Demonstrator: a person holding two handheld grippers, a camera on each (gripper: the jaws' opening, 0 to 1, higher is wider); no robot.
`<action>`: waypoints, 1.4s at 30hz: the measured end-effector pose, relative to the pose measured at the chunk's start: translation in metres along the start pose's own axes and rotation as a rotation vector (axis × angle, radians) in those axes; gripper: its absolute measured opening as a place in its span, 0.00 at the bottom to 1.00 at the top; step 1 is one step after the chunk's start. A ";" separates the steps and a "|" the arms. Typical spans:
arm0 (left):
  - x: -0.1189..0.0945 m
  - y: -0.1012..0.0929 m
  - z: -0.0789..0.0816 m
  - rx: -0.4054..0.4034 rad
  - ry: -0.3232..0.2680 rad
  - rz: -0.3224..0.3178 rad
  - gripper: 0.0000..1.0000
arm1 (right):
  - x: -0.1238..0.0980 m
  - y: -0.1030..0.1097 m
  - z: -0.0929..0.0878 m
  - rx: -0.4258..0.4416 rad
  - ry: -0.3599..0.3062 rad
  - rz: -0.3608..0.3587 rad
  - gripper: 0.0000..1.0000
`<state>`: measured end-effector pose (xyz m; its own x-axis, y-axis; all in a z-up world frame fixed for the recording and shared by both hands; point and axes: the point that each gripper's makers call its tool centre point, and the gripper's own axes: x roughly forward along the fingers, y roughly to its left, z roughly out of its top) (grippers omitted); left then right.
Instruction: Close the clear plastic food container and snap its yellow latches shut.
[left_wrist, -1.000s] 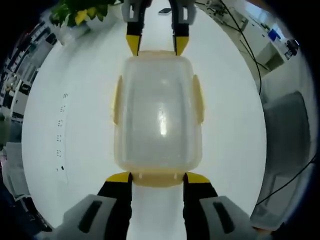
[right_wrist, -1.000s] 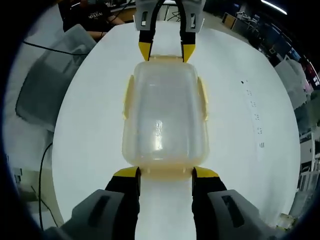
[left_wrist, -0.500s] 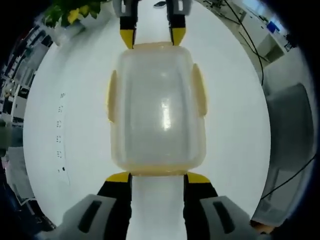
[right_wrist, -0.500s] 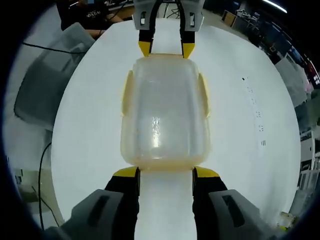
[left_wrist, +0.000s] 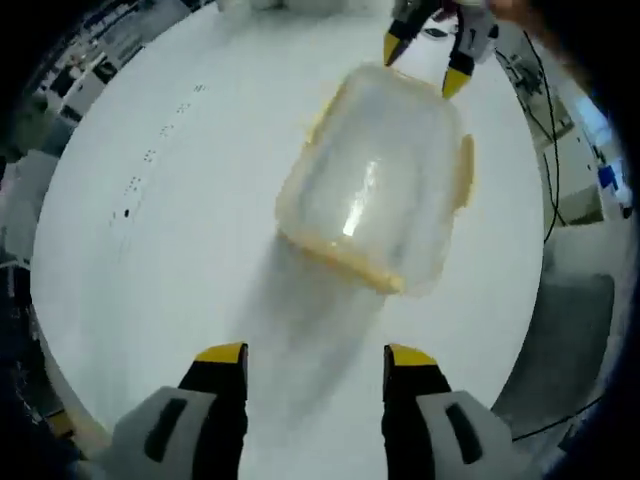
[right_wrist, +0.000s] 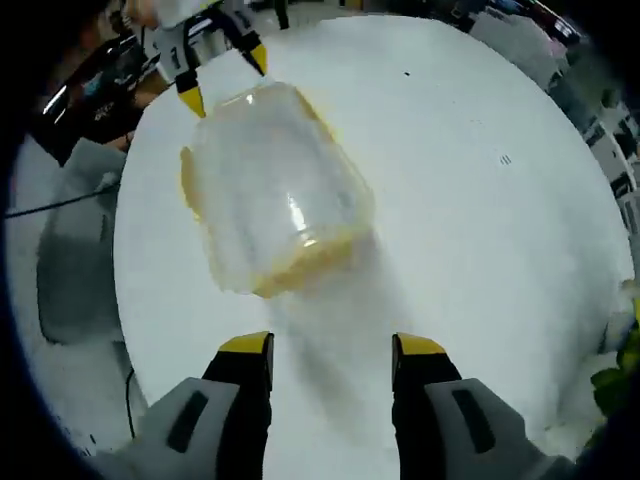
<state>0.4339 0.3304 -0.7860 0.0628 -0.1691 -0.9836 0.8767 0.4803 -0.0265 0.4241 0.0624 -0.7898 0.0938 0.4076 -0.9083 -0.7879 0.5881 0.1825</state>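
Note:
The clear plastic container (left_wrist: 375, 190) lies on the white round table (left_wrist: 150, 250) with its lid on, blurred by motion. A yellow latch (left_wrist: 466, 172) lies flat on its side, and a yellow rim shows at its near end. My left gripper (left_wrist: 315, 357) stands open, well short of the container, with bare table between its jaws. My right gripper (left_wrist: 428, 60) hovers at the container's far end, tips apart. In the right gripper view the container (right_wrist: 270, 185) sits up and left of my open right gripper (right_wrist: 332, 346). The left gripper (right_wrist: 222, 78) is beyond the container.
Grey furniture (right_wrist: 70, 260) stands off the table's edge, also seen as grey furniture (left_wrist: 580, 330) past the rim. Dark cables (left_wrist: 545, 150) run across the floor beside it. Green leaves (right_wrist: 625, 365) show at the table's far side. Small dark marks (left_wrist: 140, 170) dot the tabletop.
Both grippers have drawn back from the container's ends, where their jaw tips were touching it. Each view has swung, so the container now sits skewed and farther off.

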 end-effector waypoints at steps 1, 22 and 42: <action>-0.005 0.001 0.002 -0.104 -0.024 -0.010 0.43 | -0.008 -0.002 0.008 0.089 -0.069 0.010 0.45; 0.001 -0.040 0.047 -0.695 -0.145 -0.200 0.29 | 0.001 0.019 0.047 0.773 -0.317 0.304 0.34; 0.005 -0.044 0.045 -0.688 -0.150 -0.225 0.20 | 0.015 0.054 0.032 0.642 -0.190 0.235 0.21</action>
<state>0.4170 0.2699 -0.7814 0.0250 -0.4193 -0.9075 0.3823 0.8428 -0.3788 0.4026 0.1220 -0.7816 0.1161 0.6546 -0.7470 -0.2915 0.7414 0.6044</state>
